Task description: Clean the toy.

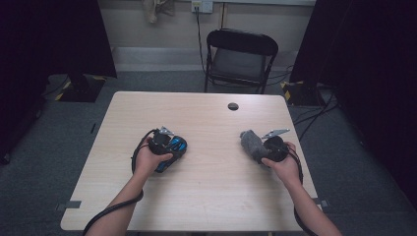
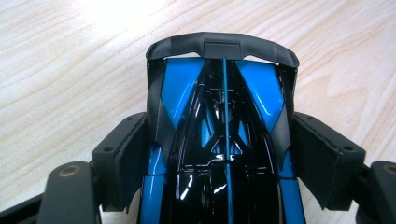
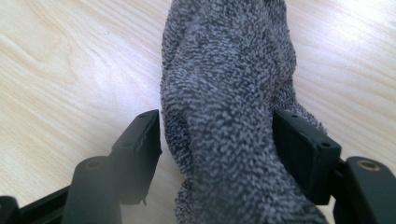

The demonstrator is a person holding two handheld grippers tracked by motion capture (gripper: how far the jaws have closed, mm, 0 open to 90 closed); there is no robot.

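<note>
**Toy car gripped on the left, grey cloth between the right jaws**

From the high view I see a pale wooden table [image 1: 206, 196] with my two forearms coming in from 6 o'clock. My left gripper [image 1: 169, 143] sits at about 8 o'clock from the table's middle. It holds a glossy blue and black toy car [image 1: 173, 147]. In the left gripper view, both pads press flat on the flanks of the car [image 2: 219, 140], one on each side, so the jaws stand fairly wide and clamp it. The car's black rear wing [image 2: 223, 44] points toward 12 o'clock in that view, with bare table beyond it.

My right gripper [image 1: 260, 147] sits at about 4 o'clock from the table's middle. A grey terry cloth [image 1: 252, 142], bunched into a roll, lies on the table and reaches toward 10 o'clock from the gripper. In the right gripper view the cloth [image 3: 229, 102] runs up between the jaws. One pad touches its side; on the other side a thin gap shows, so the jaws sit half wide and do not squeeze it.

A small dark hole [image 1: 233, 106] marks the table near 12 o'clock, and a black folding chair [image 1: 239, 58] stands beyond the far edge.
</note>
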